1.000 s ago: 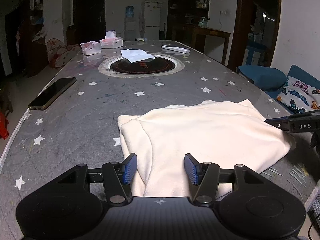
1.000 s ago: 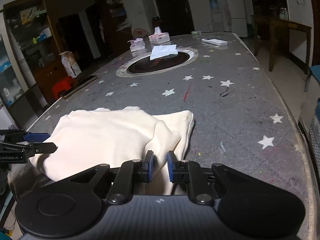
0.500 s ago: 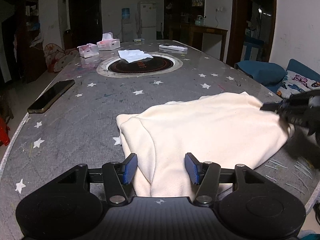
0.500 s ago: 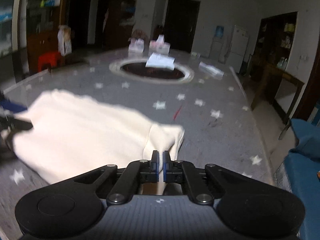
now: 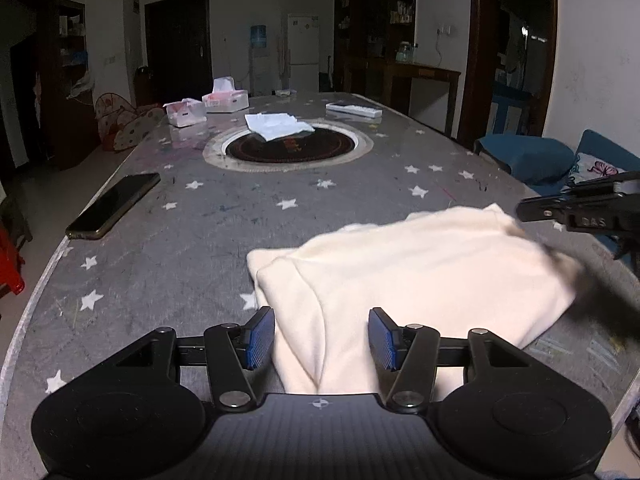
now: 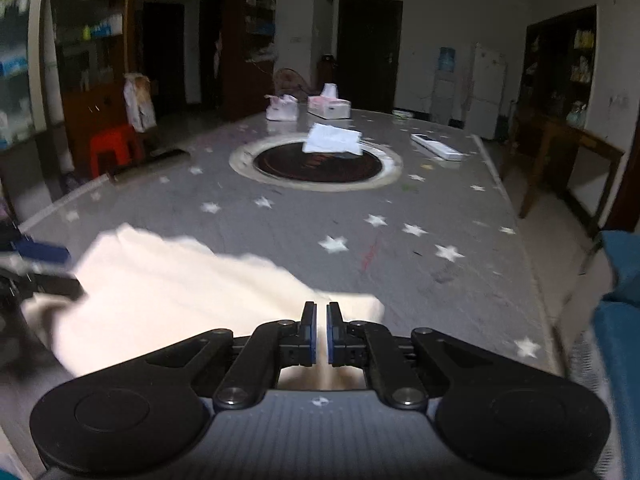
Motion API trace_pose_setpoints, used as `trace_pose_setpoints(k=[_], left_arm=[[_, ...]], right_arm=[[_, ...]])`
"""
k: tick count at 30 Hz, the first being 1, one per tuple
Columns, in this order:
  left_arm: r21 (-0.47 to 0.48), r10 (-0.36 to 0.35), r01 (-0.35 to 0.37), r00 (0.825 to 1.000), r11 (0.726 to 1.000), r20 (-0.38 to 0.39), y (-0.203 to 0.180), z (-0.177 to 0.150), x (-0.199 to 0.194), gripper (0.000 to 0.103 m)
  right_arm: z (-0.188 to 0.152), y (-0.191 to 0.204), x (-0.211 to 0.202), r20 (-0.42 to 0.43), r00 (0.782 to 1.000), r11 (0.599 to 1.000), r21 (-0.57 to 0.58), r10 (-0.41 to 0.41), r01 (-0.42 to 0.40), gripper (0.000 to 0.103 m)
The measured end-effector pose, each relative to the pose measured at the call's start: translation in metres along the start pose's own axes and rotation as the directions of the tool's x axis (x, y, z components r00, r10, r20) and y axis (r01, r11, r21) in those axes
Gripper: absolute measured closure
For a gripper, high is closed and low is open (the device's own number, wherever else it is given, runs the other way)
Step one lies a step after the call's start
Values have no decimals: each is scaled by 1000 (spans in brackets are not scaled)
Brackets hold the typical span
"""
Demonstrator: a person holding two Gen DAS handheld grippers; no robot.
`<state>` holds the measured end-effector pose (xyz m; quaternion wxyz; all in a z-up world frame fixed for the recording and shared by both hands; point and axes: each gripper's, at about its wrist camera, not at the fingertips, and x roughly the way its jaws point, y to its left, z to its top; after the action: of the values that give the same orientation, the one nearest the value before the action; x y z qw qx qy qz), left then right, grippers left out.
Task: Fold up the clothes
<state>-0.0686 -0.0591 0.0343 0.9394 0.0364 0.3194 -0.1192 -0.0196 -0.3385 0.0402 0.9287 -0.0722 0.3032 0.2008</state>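
The cream garment [image 5: 420, 276] lies folded on the near part of your grey, star-patterned table [image 5: 200, 240], its thick folded edge toward your left side and one corner running under your right tool.

Your left gripper [image 5: 322, 338] sits low over the garment's near edge with its jaws about half apart and closing a little; the cloth lies between the blue pads [image 5: 260, 338], which do not press it.

Your right gripper [image 6: 320, 334] has its jaws drawn together on a fold of the garment [image 6: 180, 288] at its right corner, with cloth showing in the narrow slit between them. That view is blurred.

Further out on the table lie a dark phone [image 5: 114, 205] near the left edge, a round inset plate [image 5: 290, 148] with white tissue [image 5: 276, 125] on it, two tissue boxes [image 5: 224, 100] and a remote [image 5: 354, 109].
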Motion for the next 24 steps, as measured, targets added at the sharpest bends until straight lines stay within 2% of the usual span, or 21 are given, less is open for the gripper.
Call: trace_pose_setpoints(k=[3, 7, 11, 16, 19, 21, 24], left_arm=[[-2, -9, 9, 1000, 1000, -1, -2, 2, 4, 50], [-4, -4, 4, 1000, 1000, -26, 0, 1, 15, 52], [-2, -12, 12, 1000, 1000, -25, 4, 2, 15, 52], [15, -24, 24, 1000, 1000, 11, 1, 21, 21, 55], [25, -31, 30, 999, 999, 17, 0, 33, 34, 68], [28, -31, 31, 1000, 999, 4, 1, 37, 45, 80], [33, -25, 26, 999, 999, -25, 4, 40, 63, 84]], right_arm=[[8, 4, 20, -31, 998, 999, 10, 46, -46, 99], [8, 5, 50, -82, 996, 999, 23, 42, -41, 99], [11, 2, 51, -88, 995, 998, 55, 48, -43, 98], [24, 13, 46, -62, 995, 997, 17, 72, -71, 97], [28, 20, 58, -74, 993, 996, 9, 87, -86, 97], [28, 24, 66, -85, 993, 996, 4, 86, -86, 96], [28, 23, 71, -89, 992, 996, 13, 84, -83, 96]])
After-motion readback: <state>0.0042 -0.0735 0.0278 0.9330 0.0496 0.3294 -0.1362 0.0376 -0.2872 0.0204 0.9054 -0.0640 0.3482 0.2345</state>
